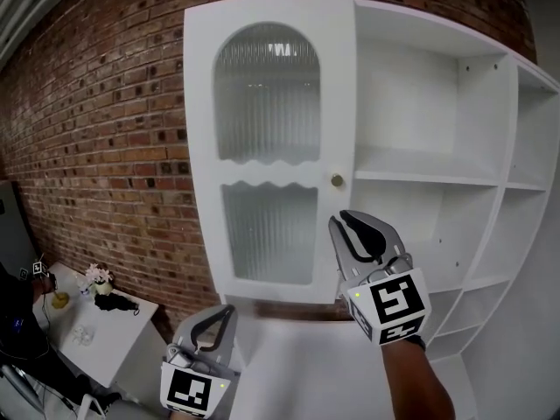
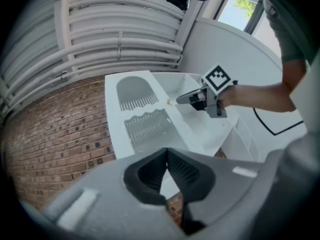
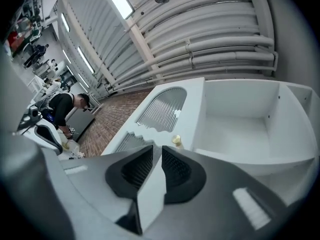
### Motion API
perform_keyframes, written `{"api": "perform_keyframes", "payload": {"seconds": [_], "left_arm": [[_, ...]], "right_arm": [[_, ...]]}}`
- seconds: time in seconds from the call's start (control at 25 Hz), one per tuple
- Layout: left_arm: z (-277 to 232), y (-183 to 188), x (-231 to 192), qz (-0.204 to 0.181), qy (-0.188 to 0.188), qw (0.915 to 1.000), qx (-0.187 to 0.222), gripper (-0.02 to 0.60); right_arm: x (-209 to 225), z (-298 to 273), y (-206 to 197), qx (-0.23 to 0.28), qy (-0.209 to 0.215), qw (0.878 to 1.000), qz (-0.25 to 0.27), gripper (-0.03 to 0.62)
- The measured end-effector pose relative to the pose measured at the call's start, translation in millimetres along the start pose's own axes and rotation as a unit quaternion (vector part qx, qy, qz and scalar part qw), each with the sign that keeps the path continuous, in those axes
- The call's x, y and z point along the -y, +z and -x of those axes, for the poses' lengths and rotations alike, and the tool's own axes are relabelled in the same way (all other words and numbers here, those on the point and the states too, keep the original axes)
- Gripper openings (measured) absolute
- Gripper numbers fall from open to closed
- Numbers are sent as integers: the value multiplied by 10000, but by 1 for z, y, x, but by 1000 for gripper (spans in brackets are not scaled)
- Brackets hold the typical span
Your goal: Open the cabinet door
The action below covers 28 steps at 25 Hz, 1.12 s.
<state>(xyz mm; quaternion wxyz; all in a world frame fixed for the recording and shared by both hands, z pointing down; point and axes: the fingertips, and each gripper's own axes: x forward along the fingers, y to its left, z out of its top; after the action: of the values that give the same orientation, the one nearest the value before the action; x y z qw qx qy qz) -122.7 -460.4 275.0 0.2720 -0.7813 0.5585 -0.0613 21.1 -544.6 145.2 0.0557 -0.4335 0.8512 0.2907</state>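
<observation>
**Desk:** While you have the head view up, where is the door?

**Operator:** I see the door (image 1: 269, 171) in the upper middle of the frame. It is white with two ribbed panes, and the top pane is arched. Its knob (image 1: 337, 180) sits on the right edge, about halfway down.

**Desk:** And the cabinet around it?

**Operator:** The shelves (image 1: 420, 179) lie uncovered to the right of the door. The brick wall (image 1: 105, 147) runs along the left, and a strip of it shows under the door's bottom edge. To me the door looks swung out from the shelves, but I can't tell how far.

**Desk:** What about your right gripper?

**Operator:** My right gripper (image 1: 341, 220) is raised at lower centre. Its tips are just below the knob and not touching it. In the right gripper view the jaws stand a narrow slit apart with nothing between them. The knob shows just past the tips.

**Desk:** And the left?

**Operator:** My left gripper (image 1: 229, 309) hangs low at the bottom of the frame, left of centre and well apart from the door. In the left gripper view its tips meet, and it holds nothing.
</observation>
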Motion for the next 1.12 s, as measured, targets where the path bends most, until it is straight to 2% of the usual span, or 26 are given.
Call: {"api": "perform_keyframes", "payload": {"seconds": [0.32, 0.68, 0.76, 0.92, 1.12], "left_arm": [[-3, -7, -14, -16, 239, 9997, -91, 3], [-10, -11, -14, -18, 251, 9996, -129, 3], [-10, -13, -13, -26, 235, 9996, -142, 3], [-9, -13, -15, -24, 238, 9996, -149, 3], [-3, -12, -19, -21, 290, 9994, -166, 3]], "right_arm": [[27, -33, 4, 93, -201, 9991, 355, 81], [34, -41, 1, 118, -303, 9951, 931, 71], [36, -41, 0, 123, -307, 9944, 999, 121], [36, -48, -1, 82, -233, 9931, 1147, 121], [36, -49, -1, 80, -351, 9912, 1278, 78]]}}
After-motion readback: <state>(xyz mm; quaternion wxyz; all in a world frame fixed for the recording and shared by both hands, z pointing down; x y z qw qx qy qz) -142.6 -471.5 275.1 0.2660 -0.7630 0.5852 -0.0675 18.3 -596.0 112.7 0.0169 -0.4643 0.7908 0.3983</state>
